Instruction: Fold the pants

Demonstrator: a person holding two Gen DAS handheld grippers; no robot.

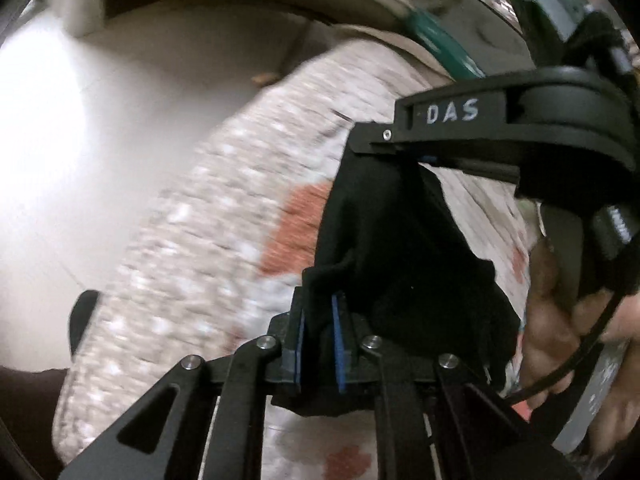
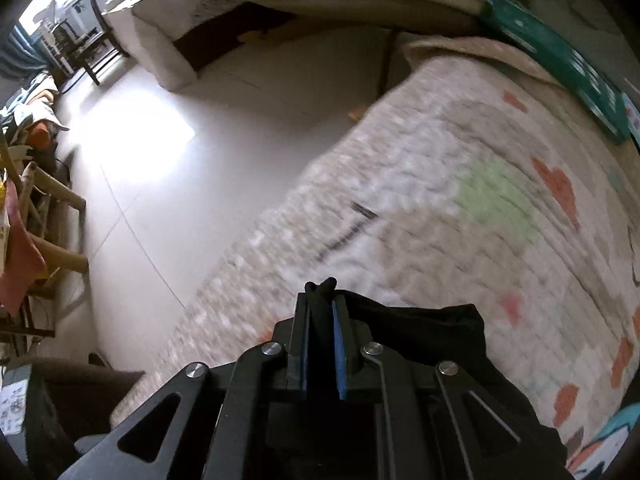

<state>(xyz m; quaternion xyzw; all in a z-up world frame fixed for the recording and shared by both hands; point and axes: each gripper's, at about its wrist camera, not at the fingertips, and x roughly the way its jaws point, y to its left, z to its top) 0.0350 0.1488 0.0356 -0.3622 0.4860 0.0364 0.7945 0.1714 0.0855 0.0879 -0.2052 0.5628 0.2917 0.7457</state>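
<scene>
The black pants (image 1: 384,248) hang stretched between my two grippers above a patterned quilt (image 1: 224,216). My left gripper (image 1: 319,304) is shut on a bunched edge of the pants, with dark cloth between its blue pads (image 1: 337,344). In the left wrist view the right gripper (image 1: 400,148), marked DAS, comes in from the right and pinches the upper edge of the pants. In the right wrist view my right gripper (image 2: 320,300) is shut on a fold of the pants (image 2: 424,332), and cloth pokes out past its tips and drapes to the right.
The quilt (image 2: 440,216) covers a bed with orange hearts and a green patch. A pale tiled floor (image 2: 168,128) lies to the left. A beige sofa (image 2: 168,40) stands at the far side. A teal box (image 2: 560,60) sits at the bed's far edge. Chairs and clutter (image 2: 36,216) line the left.
</scene>
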